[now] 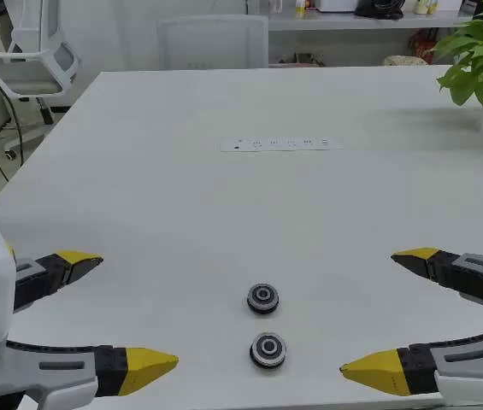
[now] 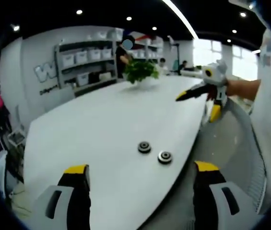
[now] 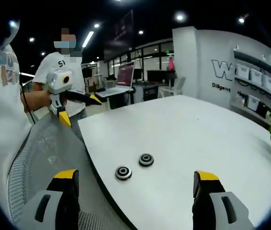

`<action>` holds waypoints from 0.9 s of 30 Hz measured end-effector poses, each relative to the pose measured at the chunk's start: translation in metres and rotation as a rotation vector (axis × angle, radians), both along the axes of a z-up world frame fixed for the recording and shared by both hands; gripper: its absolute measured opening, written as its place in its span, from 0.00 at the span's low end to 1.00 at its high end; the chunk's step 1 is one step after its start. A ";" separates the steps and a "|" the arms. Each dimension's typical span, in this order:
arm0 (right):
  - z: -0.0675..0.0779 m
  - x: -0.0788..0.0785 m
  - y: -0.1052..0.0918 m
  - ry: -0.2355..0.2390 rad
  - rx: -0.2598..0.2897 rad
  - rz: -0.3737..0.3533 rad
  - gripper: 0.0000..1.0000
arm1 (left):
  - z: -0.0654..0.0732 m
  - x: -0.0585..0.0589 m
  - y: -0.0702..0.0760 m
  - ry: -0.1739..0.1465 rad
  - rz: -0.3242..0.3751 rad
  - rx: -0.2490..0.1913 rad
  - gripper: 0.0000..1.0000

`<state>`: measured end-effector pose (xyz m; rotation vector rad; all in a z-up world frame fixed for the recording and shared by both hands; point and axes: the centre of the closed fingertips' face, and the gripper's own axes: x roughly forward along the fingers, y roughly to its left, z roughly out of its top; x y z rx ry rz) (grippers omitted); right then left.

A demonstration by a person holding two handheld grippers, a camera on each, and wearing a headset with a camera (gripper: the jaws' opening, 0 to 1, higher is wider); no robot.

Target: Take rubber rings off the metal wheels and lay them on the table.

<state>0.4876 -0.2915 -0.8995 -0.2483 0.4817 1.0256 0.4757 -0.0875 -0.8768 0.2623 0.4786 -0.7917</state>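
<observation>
Loads of open tabletop here

Bare table point(image 1: 181, 213) all around the two wheels. The far wheel point(image 1: 262, 298) and near wheel point(image 1: 268, 350) sit close together but apart, so their outer sides are wide open. My left gripper point(image 1: 138, 309) and right gripper point(image 1: 368, 312) flank them, jaws spread wide. The power strip point(image 1: 280, 143) and plant point(image 1: 480, 60) are well back.

The left gripper point(image 1: 138, 312) has its jaws spread wide, gripping nothing. The right gripper point(image 1: 367, 312) faces it, jaws equally spread.
</observation>
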 end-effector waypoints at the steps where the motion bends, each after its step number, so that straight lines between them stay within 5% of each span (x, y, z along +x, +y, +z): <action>1: 0.000 0.000 0.000 0.001 0.000 0.000 0.99 | 0.000 0.000 0.000 0.001 0.000 0.001 0.94; 27: 0.002 0.000 -0.001 -0.008 0.004 -0.004 0.99 | 0.002 0.000 0.002 -0.009 0.000 0.003 0.95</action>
